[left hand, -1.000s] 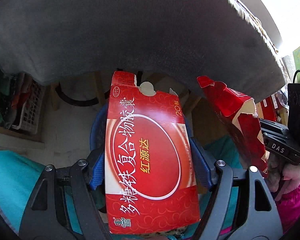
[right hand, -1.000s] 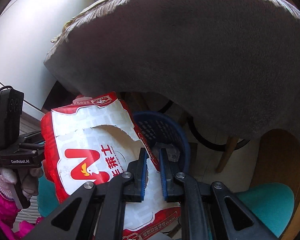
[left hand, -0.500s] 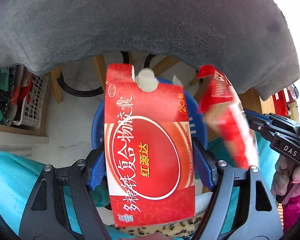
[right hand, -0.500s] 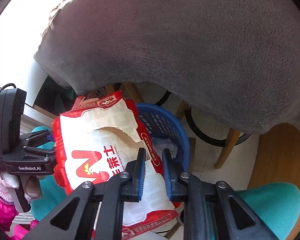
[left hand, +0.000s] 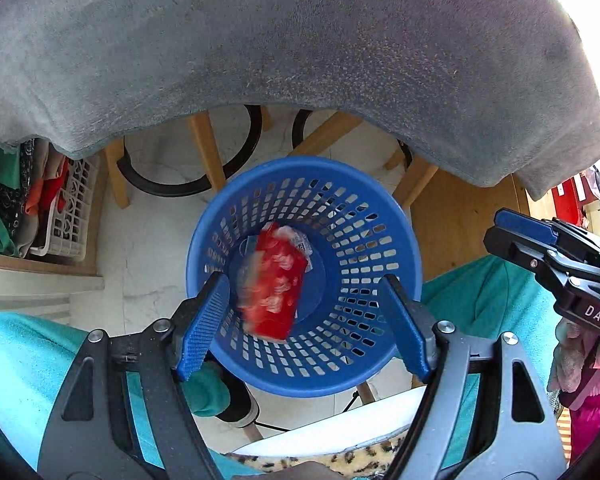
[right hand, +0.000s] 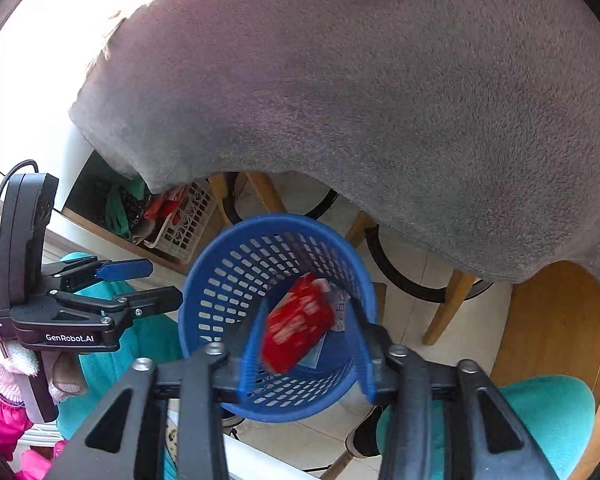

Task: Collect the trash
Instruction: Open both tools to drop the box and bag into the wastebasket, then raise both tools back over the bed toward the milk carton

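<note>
Nearest to us, our left gripper (left hand: pixel 304 320) stands spread wide with nothing between its blue pads (left hand: pixel 202 324), pointing steeply down over the blue basket (left hand: pixel 388 240). Our right gripper (right hand: pixel 306 350) hangs over the same basket; its jaws are opening, and no pad touches anything. In the left wrist view the right gripper shows at three o'clock, gripped by a hand in a pale glove (left hand: pixel 580 364) with a pink sleeve (left hand: pixel 592 420) below it. In the right wrist view the left gripper sits at nine o'clock.

Just past the fingertips, inside the basket, a red carton (left hand: pixel 274 286) appears smeared by blur, tilted, its long side running from twelve toward six o'clock. We cannot tell whether it is one piece of trash or two, nor whether it has landed. Under it at the basket's bottom lie white scraps of paper (left hand: pixel 300 240).

At seven and four o'clock in the left wrist view we see teal trouser legs (left hand: pixel 24 360). Beyond the basket, at twelve o'clock, wooden legs (left hand: pixel 208 148) and a black hoop (left hand: pixel 236 160) stand on the pale floor (left hand: pixel 148 240). A grey cloth (left hand: pixel 300 48) hangs over them, filling the far upper half. At nine o'clock a white crate (left hand: pixel 72 220) holds clothes.
</note>
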